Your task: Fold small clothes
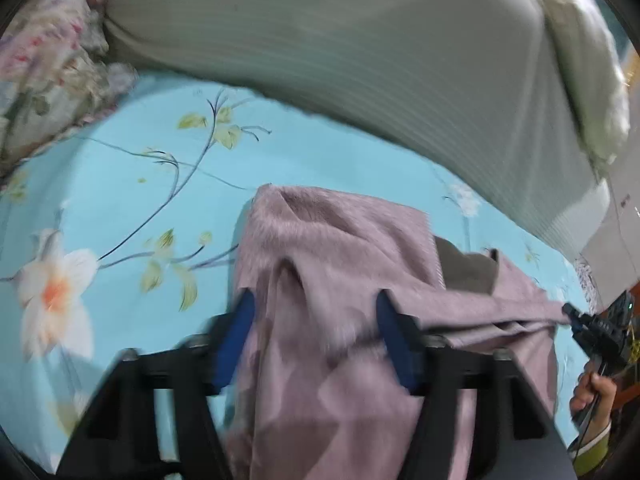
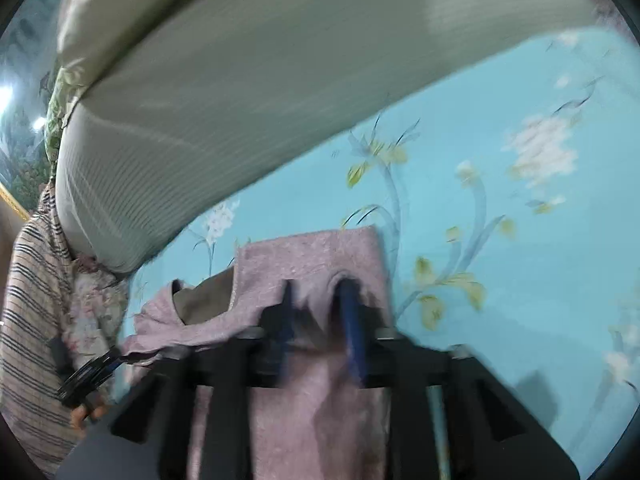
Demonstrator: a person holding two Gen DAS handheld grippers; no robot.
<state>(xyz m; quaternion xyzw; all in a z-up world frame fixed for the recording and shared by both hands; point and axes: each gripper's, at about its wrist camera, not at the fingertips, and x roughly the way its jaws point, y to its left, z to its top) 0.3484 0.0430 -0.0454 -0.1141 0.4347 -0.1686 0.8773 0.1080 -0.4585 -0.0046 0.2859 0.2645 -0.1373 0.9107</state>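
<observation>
A small mauve knit garment (image 1: 336, 240) with a brownish inner neck (image 1: 466, 272) lies on the light blue floral bedsheet (image 1: 132, 184). My left gripper (image 1: 314, 300) has its blue fingers (image 1: 240, 332) spread wide, with the cloth draped between and over them. In the right wrist view the same garment (image 2: 316, 256) is bunched between my right gripper's (image 2: 316, 292) fingers (image 2: 352, 320), which stand close together on a fold of it. The right gripper also shows in the left wrist view (image 1: 576, 316), pinching the garment's edge.
A grey-white ribbed pillow (image 1: 360, 60) lies across the back of the bed. A floral quilt (image 1: 44, 68) sits at the far left. A striped cloth (image 2: 32, 280) hangs at the left of the right wrist view. Both views are motion-blurred.
</observation>
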